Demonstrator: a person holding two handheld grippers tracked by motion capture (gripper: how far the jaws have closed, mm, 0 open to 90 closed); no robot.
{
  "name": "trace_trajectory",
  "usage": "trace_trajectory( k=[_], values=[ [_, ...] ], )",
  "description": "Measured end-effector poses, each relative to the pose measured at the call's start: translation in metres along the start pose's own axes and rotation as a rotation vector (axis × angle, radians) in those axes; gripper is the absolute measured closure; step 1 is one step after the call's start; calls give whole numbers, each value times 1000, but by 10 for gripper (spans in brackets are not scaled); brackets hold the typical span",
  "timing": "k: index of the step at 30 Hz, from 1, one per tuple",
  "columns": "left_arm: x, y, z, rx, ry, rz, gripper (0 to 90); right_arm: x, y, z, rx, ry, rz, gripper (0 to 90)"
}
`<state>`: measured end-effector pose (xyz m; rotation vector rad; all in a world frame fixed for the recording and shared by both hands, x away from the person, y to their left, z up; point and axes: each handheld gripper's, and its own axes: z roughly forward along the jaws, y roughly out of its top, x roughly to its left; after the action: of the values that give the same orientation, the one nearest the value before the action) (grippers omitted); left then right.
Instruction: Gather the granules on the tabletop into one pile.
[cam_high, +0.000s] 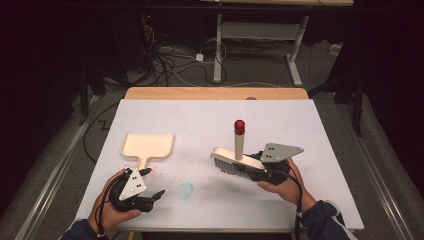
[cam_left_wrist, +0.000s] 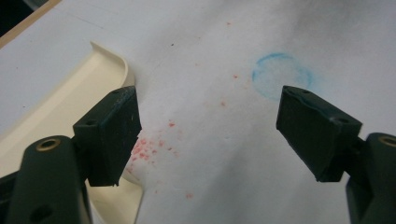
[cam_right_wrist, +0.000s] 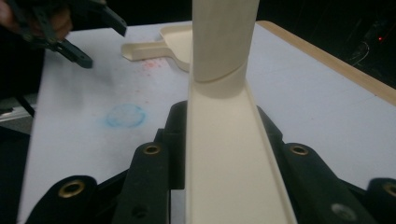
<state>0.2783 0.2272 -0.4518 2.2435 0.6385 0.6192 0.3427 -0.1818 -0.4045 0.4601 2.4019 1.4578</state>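
**Brush in right gripper, dustpan by left gripper – item list**

1. Brush – cream body w/ pale bristles underneath, upright cream handle w/ red cap on top. Held off the surface at centre-right in the high view, bristles facing down and toward the left. In the right gripper view the cream back of the brush runs up between the two black jaws, handle rising at the top.

2. Right gripper – jaws pressed in on the brush body from both sides, pinching it. Grey three-cornered plate on top; the person's right hand wraps it from below, dark sleeve at the lower edge.

3. Dustpan – cream, flat on the surface at left, open mouth facing away from the person, short handle pointing back toward the left gripper. Well apart from the brush.

4. Left gripper – jaws spread wide, nothing between them. Sits low, just beside the dustpan handle; in the left gripper view one jaw overlaps the pan's edge, contact cannot be told.

5. Red crumbs – small specks scattered on the surface next to the dustpan handle, between the left gripper's jaws.

6. Blue smudge – faint round mark on the surface, between the two grippers, near the front edge.

7. Surface – white sheet, wood strip along the far edge.
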Motion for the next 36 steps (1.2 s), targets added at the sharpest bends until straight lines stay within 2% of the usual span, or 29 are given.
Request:
trace_trajectory(
  k=[6, 9, 14, 16, 19, 23, 27, 29, 34, 36],
  values=[
    [0, 0, -2, 7, 17, 2, 208, 13, -1, -40, 47, -58, 2, 674],
    [-1, 0, -2, 6, 16, 6, 208, 17, -8, -59, 73, -84, 39, 674],
    [-1, 1, 0, 13, 12, 8, 208, 21, -20, -87, 116, -70, 102, 674],
    [-1, 1, 0, 12, 9, 8, 208, 20, -25, -94, 124, -60, 146, 674],
    [-1, 1, 1, 9, 5, 9, 207, 17, -32, -95, 123, 11, 212, 673],
    [-2, 2, 2, 14, -3, 16, 207, 12, -37, -86, 170, 40, 238, 672],
    [-2, 2, 4, 22, -6, 25, 207, 1, -43, -74, 237, 30, 268, 673],
    [-3, 2, 5, 27, -10, 28, 207, -7, -47, -71, 254, 40, 292, 673],
    [-3, 2, 6, 32, -16, 24, 206, -28, -54, -71, 283, 28, 341, 663],
    [-3, 2, 7, 36, -17, 25, 206, -35, -55, -72, 292, 24, 341, 638]
  ],
)
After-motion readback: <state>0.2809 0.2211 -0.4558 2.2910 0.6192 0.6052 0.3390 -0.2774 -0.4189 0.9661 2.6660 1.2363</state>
